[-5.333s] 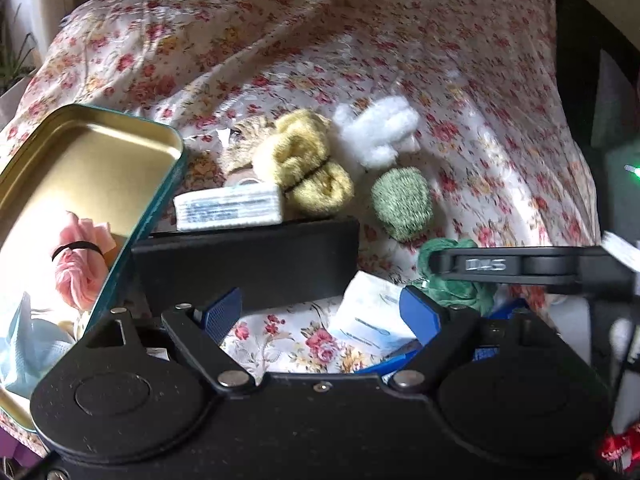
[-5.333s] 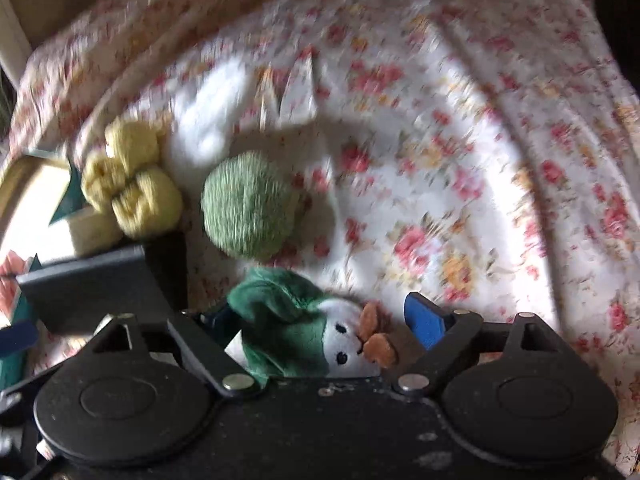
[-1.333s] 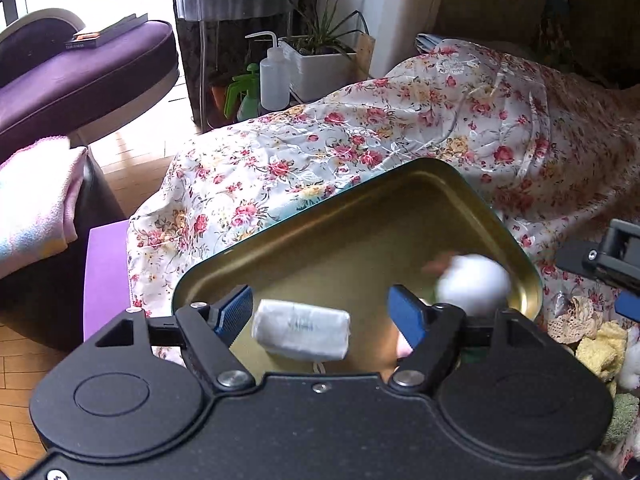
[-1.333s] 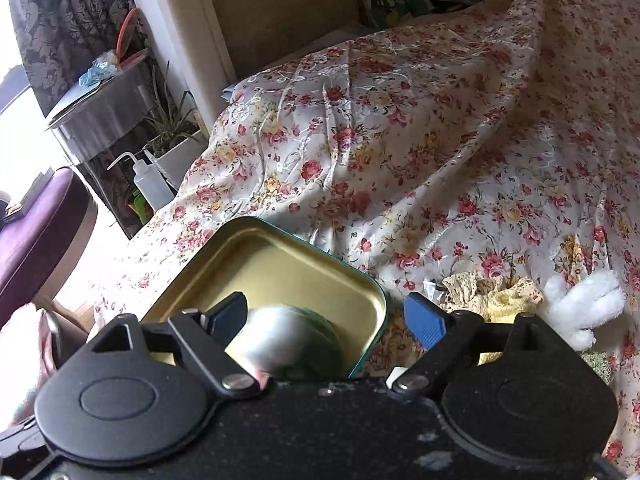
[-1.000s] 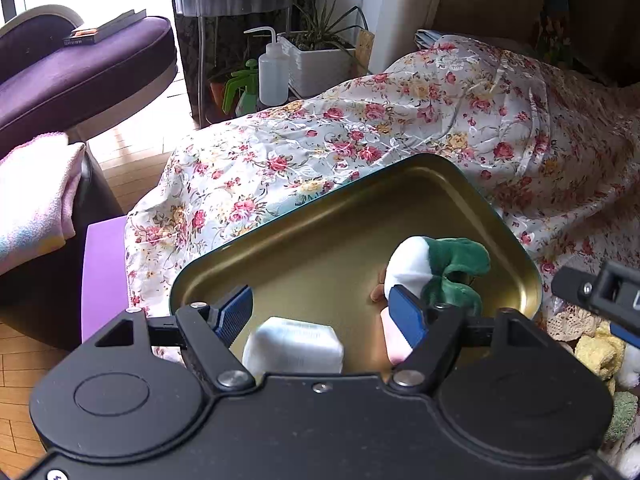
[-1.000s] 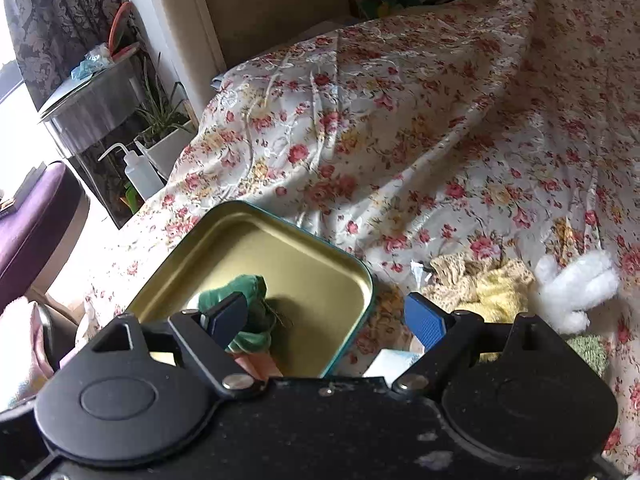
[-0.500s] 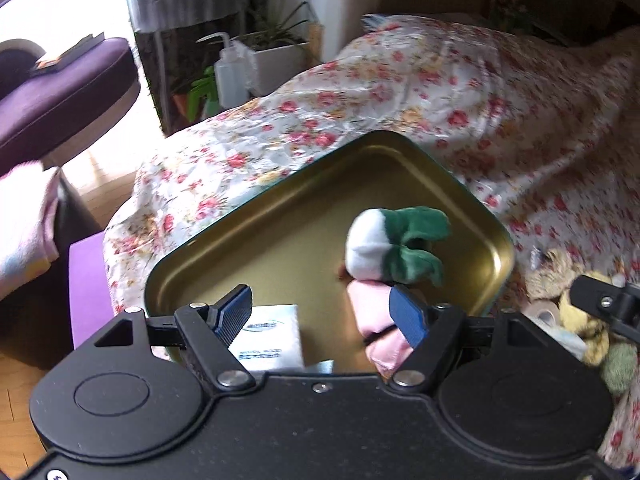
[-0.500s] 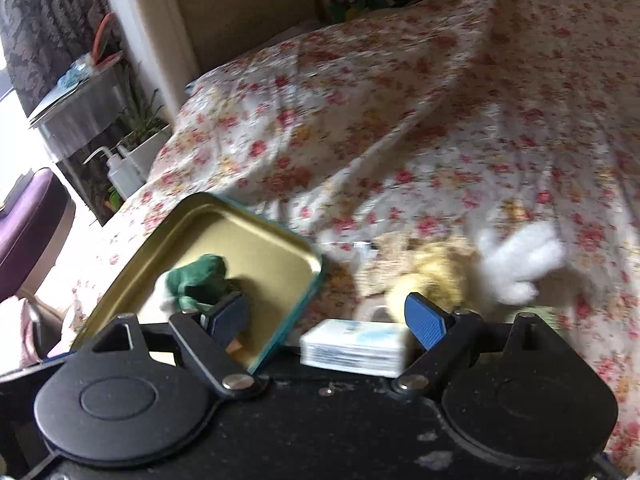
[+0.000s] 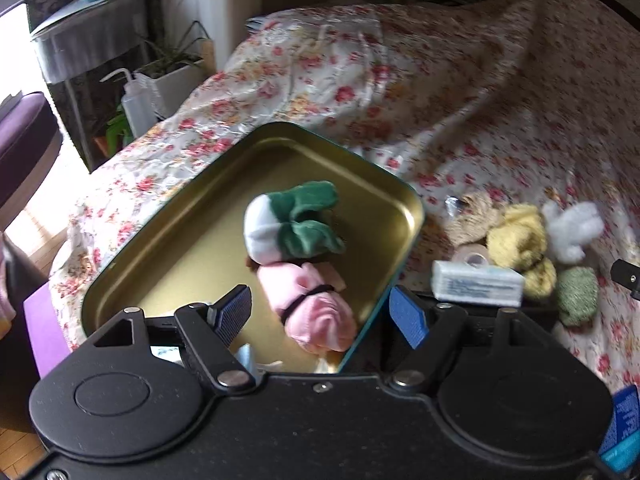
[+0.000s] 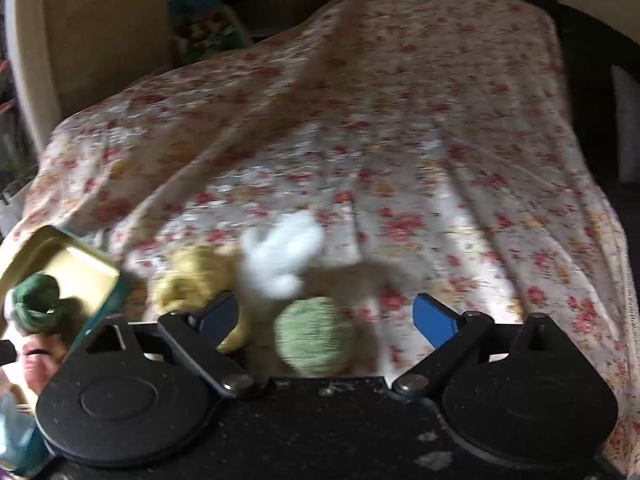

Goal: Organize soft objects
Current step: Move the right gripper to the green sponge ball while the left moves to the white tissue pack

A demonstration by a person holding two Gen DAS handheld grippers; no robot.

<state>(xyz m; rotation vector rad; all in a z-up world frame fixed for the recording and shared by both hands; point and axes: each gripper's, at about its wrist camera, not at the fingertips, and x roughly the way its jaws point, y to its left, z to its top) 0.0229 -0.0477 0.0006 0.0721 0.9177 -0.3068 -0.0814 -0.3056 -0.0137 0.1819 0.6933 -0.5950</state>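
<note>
A gold tin tray with a teal rim (image 9: 208,208) lies on the floral cloth. In it lie a green-and-white plush toy (image 9: 288,224) and a pink rolled cloth with a black band (image 9: 316,308). My left gripper (image 9: 320,314) is open and empty over the tray's near right corner. My right gripper (image 10: 326,318) is open and empty above a green yarn ball (image 10: 316,340), with a white fluffy piece (image 10: 280,260) and yellow yarn (image 10: 188,280) just beyond. The tray (image 10: 60,256) shows at the right wrist view's left edge.
Right of the tray lie a white tissue pack (image 9: 476,288), a tape roll (image 9: 472,258), beige lace (image 9: 476,210), yellow yarn (image 9: 516,240), white fluff (image 9: 572,232) and the green ball (image 9: 576,296). A plant pot (image 9: 172,84) and squeeze bottle (image 9: 136,100) stand beyond the cloth's left edge.
The right gripper has let the green plush go into the tray and swung right over the green yarn ball. The left gripper has turned right; the tissue pack it held is out of its jaws.
</note>
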